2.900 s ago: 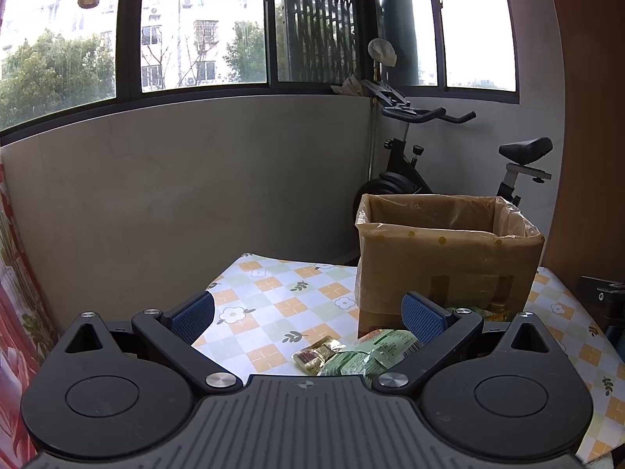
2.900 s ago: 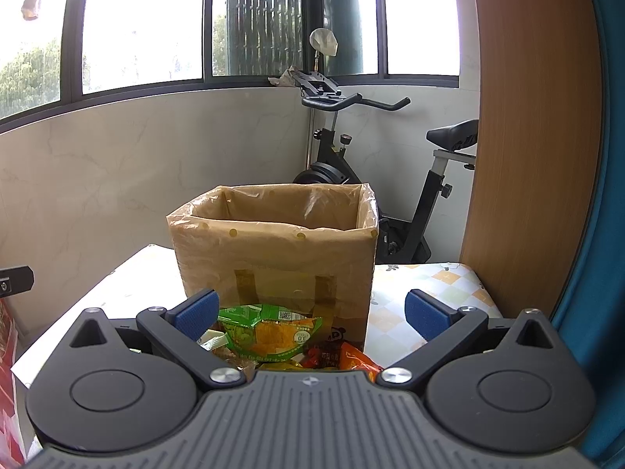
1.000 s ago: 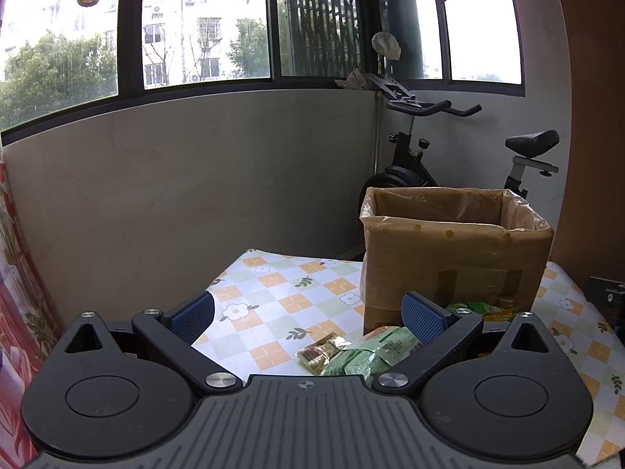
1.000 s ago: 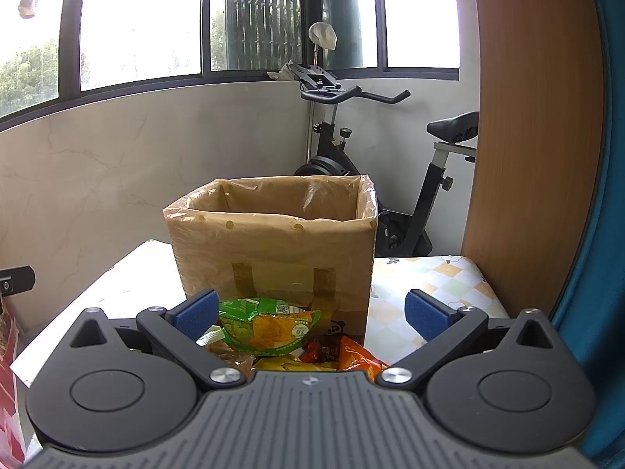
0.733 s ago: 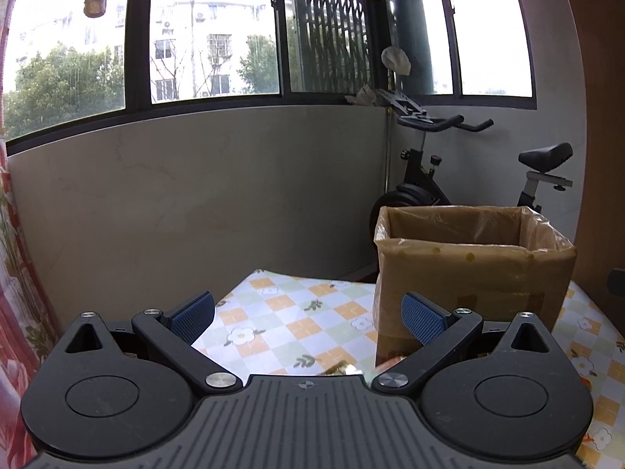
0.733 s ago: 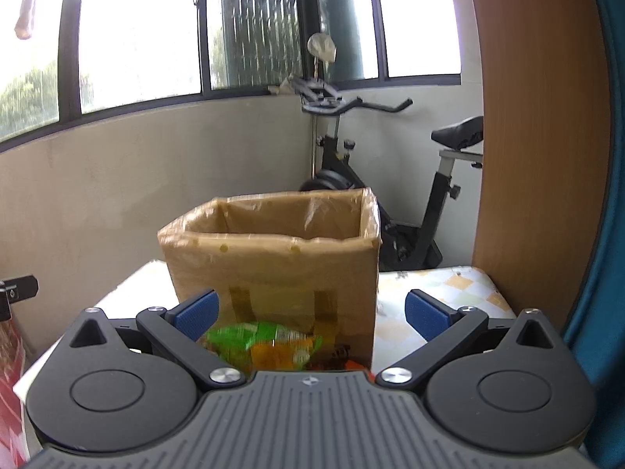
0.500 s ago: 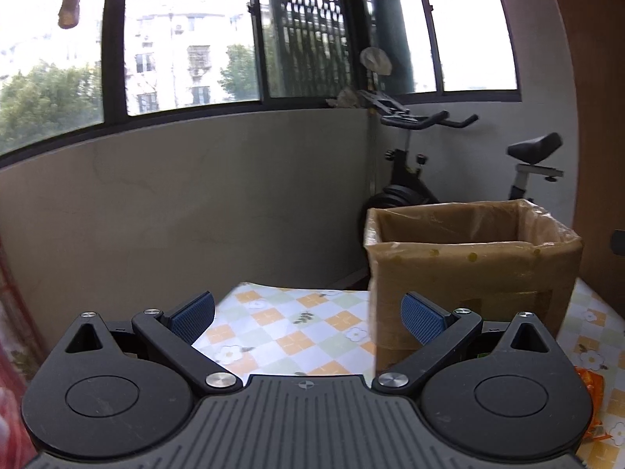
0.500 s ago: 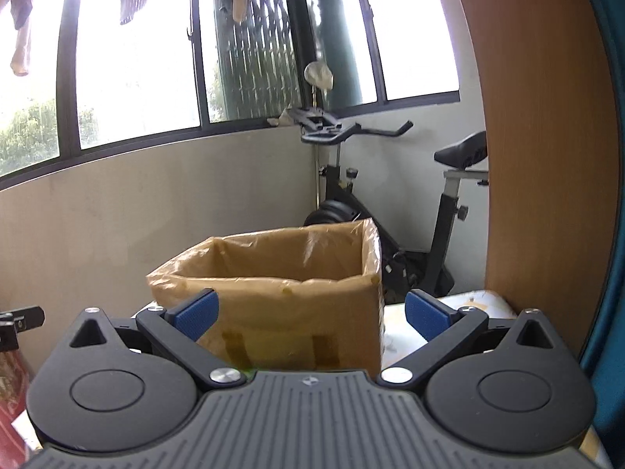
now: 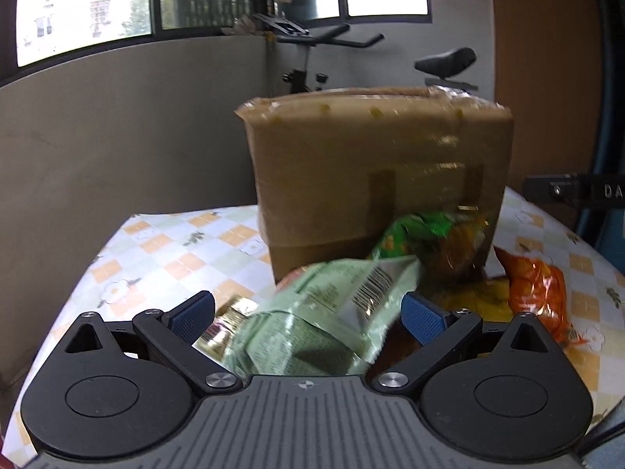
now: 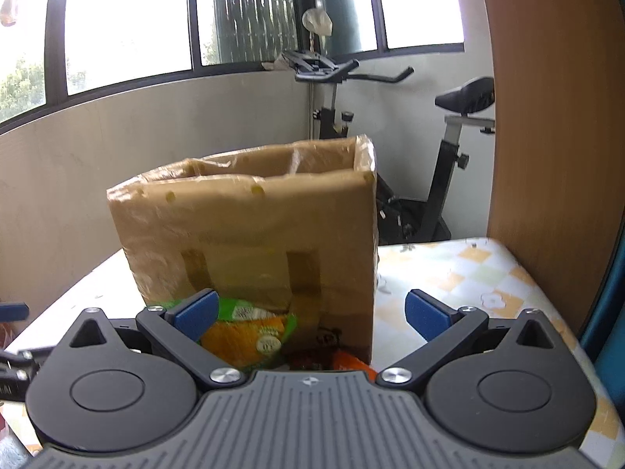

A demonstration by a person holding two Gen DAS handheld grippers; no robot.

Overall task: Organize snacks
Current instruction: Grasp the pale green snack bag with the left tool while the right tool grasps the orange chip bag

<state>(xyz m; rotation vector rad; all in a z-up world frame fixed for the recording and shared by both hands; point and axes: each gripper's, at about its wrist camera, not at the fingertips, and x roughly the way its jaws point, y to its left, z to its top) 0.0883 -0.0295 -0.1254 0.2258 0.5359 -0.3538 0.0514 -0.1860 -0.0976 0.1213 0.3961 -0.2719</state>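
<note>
A brown cardboard box (image 9: 375,179) lined with plastic stands on the checked tablecloth (image 9: 164,250). Snack packets lie heaped in front of it. My left gripper (image 9: 308,308) is open, low over the heap, and a pale green packet (image 9: 324,316) lies between its fingers without being pinched. A small gold packet (image 9: 230,312) sits by the left finger; a green-and-orange bag (image 9: 425,234) leans on the box, and an orange packet (image 9: 535,293) lies to the right. My right gripper (image 10: 308,312) is open, facing the box (image 10: 250,234) above the green-and-orange bag (image 10: 250,332).
An exercise bike (image 10: 390,125) stands behind the table against the balcony wall. A wooden panel (image 10: 547,117) rises at the right. The other gripper's body (image 9: 574,189) shows at the right edge of the left wrist view. Bare tablecloth lies left of the box.
Both grippers rose briefly, then came back down. The left one swung right and closer, so the pale green packet now lies between its open fingers.
</note>
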